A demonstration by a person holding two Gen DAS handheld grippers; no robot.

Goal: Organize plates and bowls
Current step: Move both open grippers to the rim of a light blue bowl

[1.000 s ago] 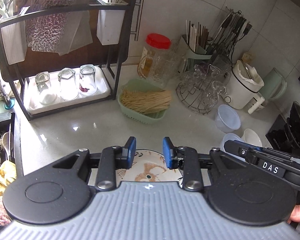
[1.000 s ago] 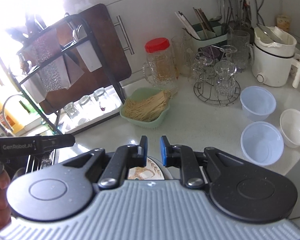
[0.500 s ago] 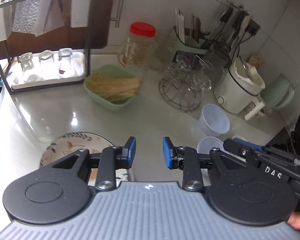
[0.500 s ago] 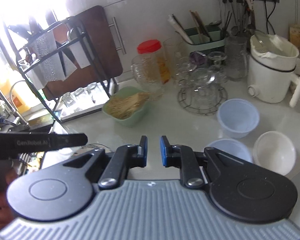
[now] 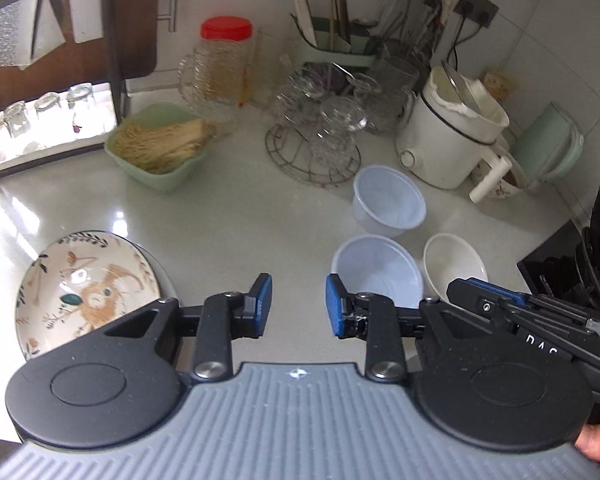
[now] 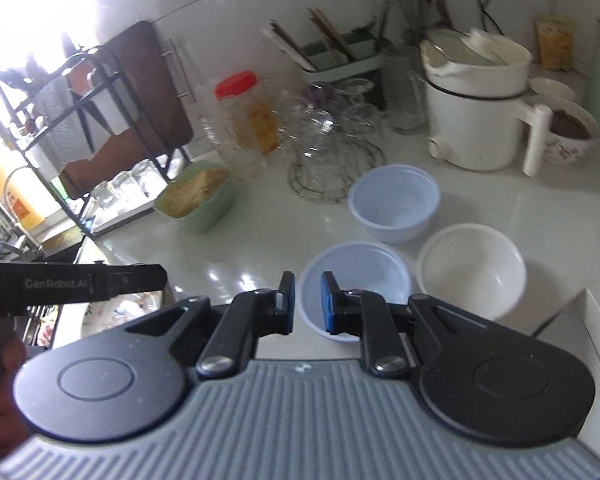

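Three bowls sit close together: two pale blue bowls (image 5: 388,200) (image 5: 378,270), one white bowl (image 5: 454,262) (all empty). One painted plate (image 5: 80,292) lies apart. Left gripper (image 5: 299,304) gapes wide; right gripper (image 6: 307,302) is narrow, holding nothing.

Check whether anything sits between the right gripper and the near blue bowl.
Nothing visible does. The right gripper is open, its fingers at the near blue bowl's front rim. The white bowl sits beside it to the right, the other blue bowl behind.

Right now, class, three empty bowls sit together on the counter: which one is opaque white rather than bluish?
The white bowl, rightmost of the three. The other two, the near bluish bowl by the right gripper and the far bluish bowl, are translucent pale blue plastic.
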